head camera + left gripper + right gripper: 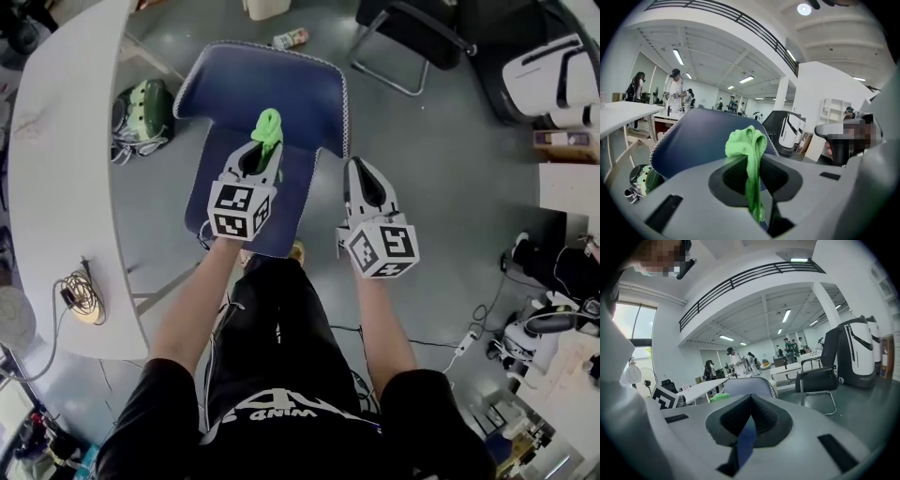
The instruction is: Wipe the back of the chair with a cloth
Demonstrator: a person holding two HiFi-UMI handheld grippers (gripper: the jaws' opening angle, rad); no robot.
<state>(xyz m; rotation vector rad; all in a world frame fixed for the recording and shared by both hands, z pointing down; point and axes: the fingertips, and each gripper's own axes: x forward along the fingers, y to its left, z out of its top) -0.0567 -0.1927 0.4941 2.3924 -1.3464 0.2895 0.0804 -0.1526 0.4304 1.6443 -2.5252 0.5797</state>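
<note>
A bright green cloth (268, 127) is pinched in the jaws of the left gripper (260, 150). In the left gripper view the cloth (749, 154) bunches above the jaw tips, and a tail of it hangs down the slit between the two closed jaws of the left gripper (757, 187). It is held in front of the back of a dark blue chair (262, 89), whose edge is trimmed with white stitching. From the head view the cloth lies over the lower middle of the chair back, just above the seat; whether it touches the fabric cannot be told.

The right gripper (357, 171) hangs just beside the chair's right edge, level with the left one and apart from it. In the right gripper view the jaws of the right gripper (750, 401) are pressed together at their tips with nothing held, and only a thin blue sliver shows through the slit behind them. The same view shows the chair back (750, 385) ahead and the green cloth (719, 398) to its left.

The person's bare forearms reach forward from black sleeves. A curved white bench (56, 187) runs along the left, with a coil of cable (80, 295) on it. A green and white object (141, 112) lies on the grey floor (441, 187) under the bench. A black office chair (412, 28) stands farther off at the upper right.
</note>
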